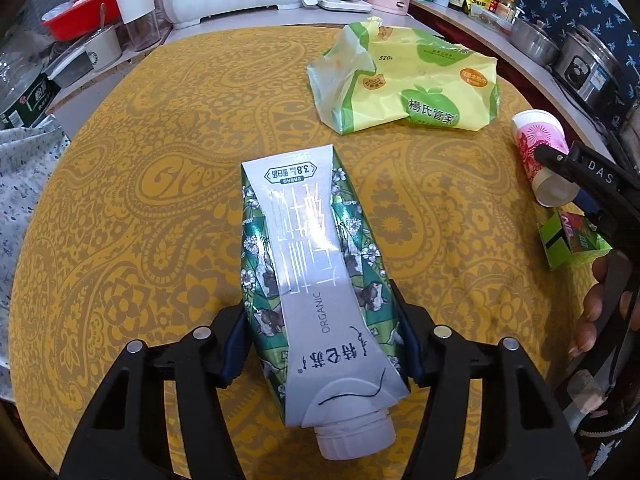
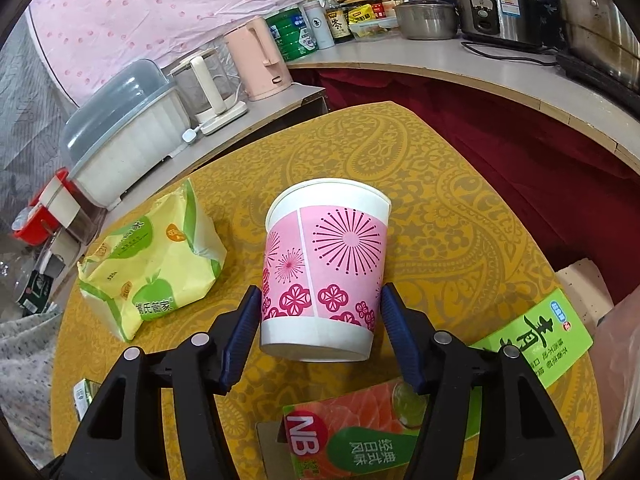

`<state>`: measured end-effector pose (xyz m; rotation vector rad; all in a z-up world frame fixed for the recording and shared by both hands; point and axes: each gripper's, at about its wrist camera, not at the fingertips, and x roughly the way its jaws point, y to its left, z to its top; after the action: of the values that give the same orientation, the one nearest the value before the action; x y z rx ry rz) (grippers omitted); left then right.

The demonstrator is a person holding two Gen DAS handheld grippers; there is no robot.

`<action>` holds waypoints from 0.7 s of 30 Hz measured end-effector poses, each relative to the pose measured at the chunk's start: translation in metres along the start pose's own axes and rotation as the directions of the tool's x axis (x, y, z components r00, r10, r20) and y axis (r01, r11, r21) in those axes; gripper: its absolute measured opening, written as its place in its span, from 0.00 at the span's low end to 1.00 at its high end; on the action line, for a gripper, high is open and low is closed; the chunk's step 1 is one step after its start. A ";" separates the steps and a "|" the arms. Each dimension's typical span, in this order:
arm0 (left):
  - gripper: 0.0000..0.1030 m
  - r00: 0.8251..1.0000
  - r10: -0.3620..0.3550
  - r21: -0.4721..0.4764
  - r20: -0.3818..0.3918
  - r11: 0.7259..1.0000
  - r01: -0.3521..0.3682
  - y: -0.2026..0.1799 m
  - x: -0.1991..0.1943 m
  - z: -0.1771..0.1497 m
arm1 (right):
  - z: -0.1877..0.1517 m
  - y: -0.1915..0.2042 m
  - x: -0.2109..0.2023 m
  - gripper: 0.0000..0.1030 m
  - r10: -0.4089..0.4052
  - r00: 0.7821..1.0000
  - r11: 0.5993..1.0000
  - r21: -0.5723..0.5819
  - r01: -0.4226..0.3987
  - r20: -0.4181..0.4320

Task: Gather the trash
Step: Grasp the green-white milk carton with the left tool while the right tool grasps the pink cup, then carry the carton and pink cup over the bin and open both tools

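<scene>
A silver and green milk carton [image 1: 312, 264] with a white screw cap lies on the yellow paisley tablecloth [image 1: 140, 200]. My left gripper [image 1: 324, 320] is shut on it, the blue pads denting its sides near the cap end. A pink and white paper cup [image 2: 324, 264] sits between the pads of my right gripper [image 2: 318, 320], which press on both sides near its base. In the left wrist view the same cup [image 1: 538, 140] is at the right edge, with a right gripper finger [image 1: 580, 168] across it.
A crumpled yellow-green tissue wrapper [image 1: 404, 84] [image 2: 152, 264] lies at the far side. A green NB box [image 2: 352, 432] [image 1: 572, 240] and another green box [image 2: 548, 344] lie by the right gripper. Kettles, pots and bottles line the counters [image 2: 440, 64] behind. A hand [image 1: 592, 308] shows at right.
</scene>
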<state>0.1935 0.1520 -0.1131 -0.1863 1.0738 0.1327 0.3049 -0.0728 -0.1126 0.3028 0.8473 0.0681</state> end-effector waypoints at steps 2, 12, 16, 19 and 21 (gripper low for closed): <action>0.56 1.000 -0.006 -0.005 -0.003 1.000 0.006 -0.001 -0.003 -0.001 | -0.001 0.000 -0.005 0.57 0.012 1.000 1.000 0.007 -0.012 0.008; 0.56 0.999 -0.025 0.015 0.040 1.000 0.025 -0.013 -0.035 -0.012 | -0.001 0.006 -0.055 0.56 0.069 0.994 0.998 0.008 -0.069 0.082; 0.56 0.997 -0.036 0.035 0.064 0.999 0.033 -0.022 -0.051 -0.016 | -0.002 0.001 -0.083 0.56 0.083 0.989 0.996 0.013 -0.085 0.119; 0.56 0.995 -0.049 0.057 0.087 0.997 0.044 -0.032 -0.066 -0.017 | -0.004 -0.005 -0.104 0.56 0.083 0.985 0.996 0.017 -0.086 0.150; 0.56 0.993 -0.059 0.075 0.105 0.996 0.051 -0.041 -0.077 -0.021 | -0.005 -0.011 -0.120 0.56 0.082 0.982 0.996 0.024 -0.088 0.172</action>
<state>0.1477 0.1058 -0.0510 -0.1422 0.9644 0.0536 0.2209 -0.1039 -0.0321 0.3689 0.6653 0.1071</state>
